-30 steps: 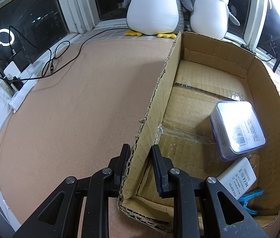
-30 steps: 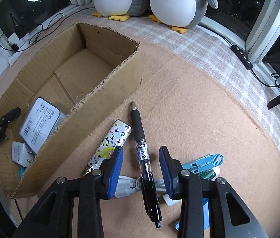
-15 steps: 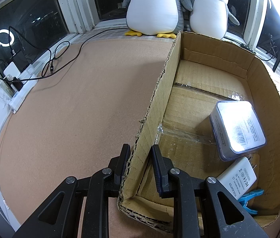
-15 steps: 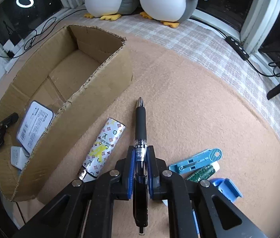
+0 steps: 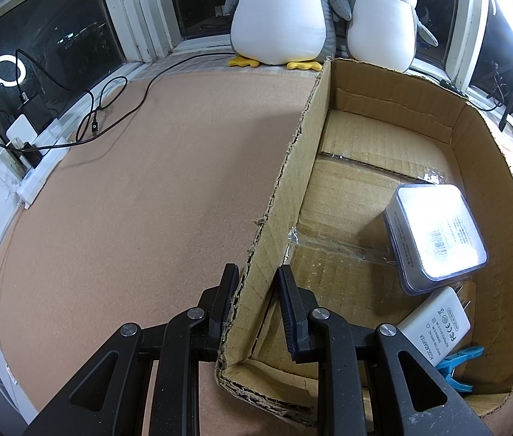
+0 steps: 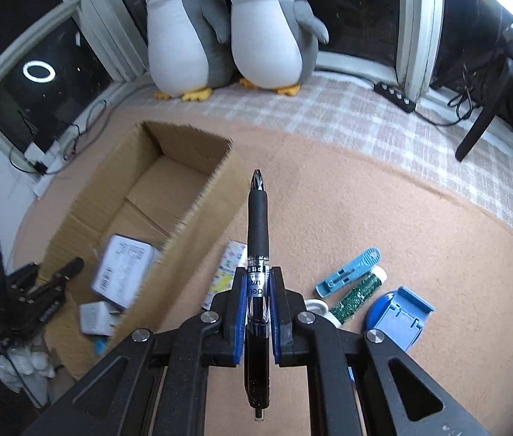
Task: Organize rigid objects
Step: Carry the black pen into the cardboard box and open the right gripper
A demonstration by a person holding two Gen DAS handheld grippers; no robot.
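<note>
- Cardboard box [image 5: 394, 145] filled the right half of the left wrist view, and the left gripper [image 5: 256, 290] was clenched on its near-left wall, one finger outside and one inside, so the box was pinned for the drop.
- Inside, at about 3 to 4 o'clock, lay a clear plastic case [image 5: 438, 232], with a white charger [image 5: 436, 327] just beside it at 5 o'clock and a blue clip [image 5: 456, 363] partly under the charger.
- Free floor in the box lay toward 1 o'clock, behind the case; that looked the best landing spot.
- Torn, ragged edges ran along the wall top from 12 o'clock down to the fingers; anything dragged across could snag, in my judgement.
- Bare brown mat [image 5: 129, 200] spread from 9 to 11 o'clock, with cables [image 5: 104, 109] only near the window.
- Right wrist view: the right gripper [image 6: 256, 290] was grasping a black pen [image 6: 257, 225] by its clear barrel, tip pointing to 12 o'clock, apparently lifted off the mat.
- The box sat at 9 to 11 o'clock of the pen, its nearest wall just left of the pen tip.
- Doing this well probably meant carrying the pen over the wall with the tip clear, then turning it along the box's length before letting go.
- Below the pen lay a patterned flat item [image 6: 225, 265]; at 3 to 4 o'clock were a blue tool [image 6: 347, 272], a green glitter tube [image 6: 358, 294] and a blue holder [image 6: 398, 318].
- Open mat stretched from 12 to 2 o'clock.
</note>
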